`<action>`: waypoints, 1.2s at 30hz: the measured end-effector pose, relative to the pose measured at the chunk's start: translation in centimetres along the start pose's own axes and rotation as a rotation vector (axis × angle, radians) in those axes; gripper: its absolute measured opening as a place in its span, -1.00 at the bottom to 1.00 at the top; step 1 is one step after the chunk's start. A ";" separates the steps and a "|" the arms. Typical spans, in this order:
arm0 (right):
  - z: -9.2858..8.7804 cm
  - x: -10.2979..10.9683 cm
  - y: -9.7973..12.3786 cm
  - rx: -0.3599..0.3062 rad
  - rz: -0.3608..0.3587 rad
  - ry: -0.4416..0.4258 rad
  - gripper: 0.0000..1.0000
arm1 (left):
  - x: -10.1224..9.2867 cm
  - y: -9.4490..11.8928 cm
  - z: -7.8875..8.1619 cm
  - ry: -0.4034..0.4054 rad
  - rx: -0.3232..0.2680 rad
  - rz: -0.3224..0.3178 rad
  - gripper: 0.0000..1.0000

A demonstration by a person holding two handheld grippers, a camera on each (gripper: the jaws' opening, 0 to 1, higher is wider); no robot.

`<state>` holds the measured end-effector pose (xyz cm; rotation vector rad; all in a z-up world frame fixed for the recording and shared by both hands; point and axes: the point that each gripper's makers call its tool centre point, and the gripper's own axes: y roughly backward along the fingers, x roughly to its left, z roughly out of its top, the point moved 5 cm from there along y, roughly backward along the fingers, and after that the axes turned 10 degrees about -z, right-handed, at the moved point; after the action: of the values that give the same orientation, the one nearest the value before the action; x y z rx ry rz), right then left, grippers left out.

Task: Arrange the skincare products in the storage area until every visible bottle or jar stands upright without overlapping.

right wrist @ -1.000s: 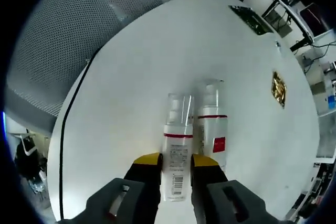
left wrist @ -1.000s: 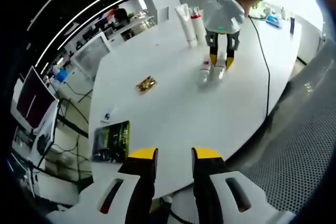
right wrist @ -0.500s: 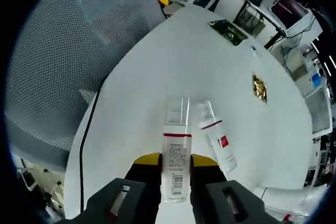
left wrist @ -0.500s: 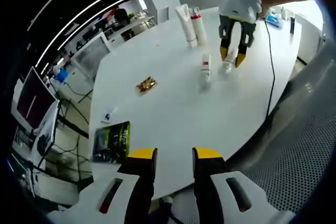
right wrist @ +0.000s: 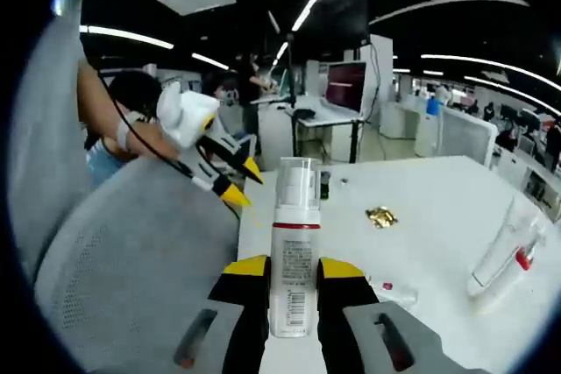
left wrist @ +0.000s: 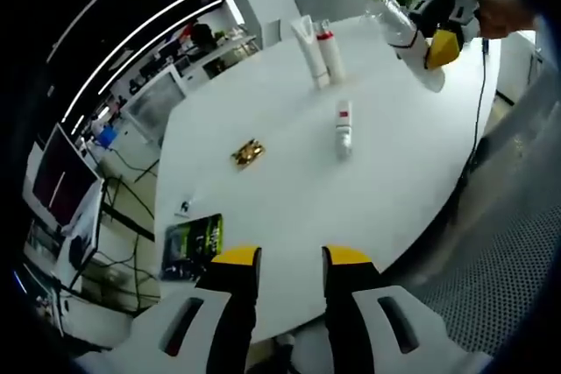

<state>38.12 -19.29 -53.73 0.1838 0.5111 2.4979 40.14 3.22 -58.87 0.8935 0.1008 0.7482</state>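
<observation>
Since a second ago the right gripper [right wrist: 280, 273] has lifted its bottle [right wrist: 293, 256] off the white table [left wrist: 289, 181] and swung it up level, its jaws pinching the body low down while the clear cap points ahead; the second bottle [left wrist: 344, 127] lies flat mid-table, well apart. Held so near its base, it could pivot or slip on set-down and topple, I judge, or knock the two standing tubes [left wrist: 317, 50]; the left gripper [left wrist: 292, 260] hangs empty and spread over the near table edge.

a white table [left wrist: 289, 190] carries two upright tubes [left wrist: 317, 50], a lying bottle [left wrist: 344, 126], a gold wrapper [left wrist: 247, 153] and a green packet [left wrist: 191, 246].
</observation>
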 end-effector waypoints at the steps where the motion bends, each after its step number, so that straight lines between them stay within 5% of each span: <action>1: 0.2 0.4 0.1 -0.021 -0.005 -0.018 -0.74 | -0.1 0.0 0.2 0.004 -0.001 -0.001 -0.35; 4: 0.7 1.2 0.6 -0.067 -0.059 -0.078 -0.74 | -0.6 0.3 1.3 -0.028 -0.029 0.005 -0.32; 10: 1.4 3.0 1.3 -0.160 -0.045 -0.231 -0.74 | -0.7 0.3 1.2 -0.027 -0.019 -0.005 -0.28; 18: 2.9 2.9 2.8 -0.277 -0.085 -0.368 -0.74 | -1.4 1.8 4.4 0.044 -0.183 -0.084 -0.06; 23: 3.5 3.1 3.6 -0.330 -0.103 -0.427 -0.74 | -4.8 3.6 7.4 0.106 -0.343 -0.267 -0.09; 25: 4.1 3.7 3.8 -0.373 -0.052 -0.450 -0.74 | -7.1 4.4 8.6 0.149 -0.432 -0.415 -0.06; 30: 4.7 4.5 3.9 -0.414 0.007 -0.465 -0.74 | -11.8 6.1 10.7 0.187 -0.525 -0.690 0.12; 36: 5.2 5.9 4.0 -0.442 0.110 -0.515 -0.73 | -13.0 6.5 11.9 0.228 -0.585 -0.737 -0.05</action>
<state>32.48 -17.33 -47.31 0.6659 -0.2653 2.4627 31.39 -10.33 -49.30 0.1679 0.3702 0.1550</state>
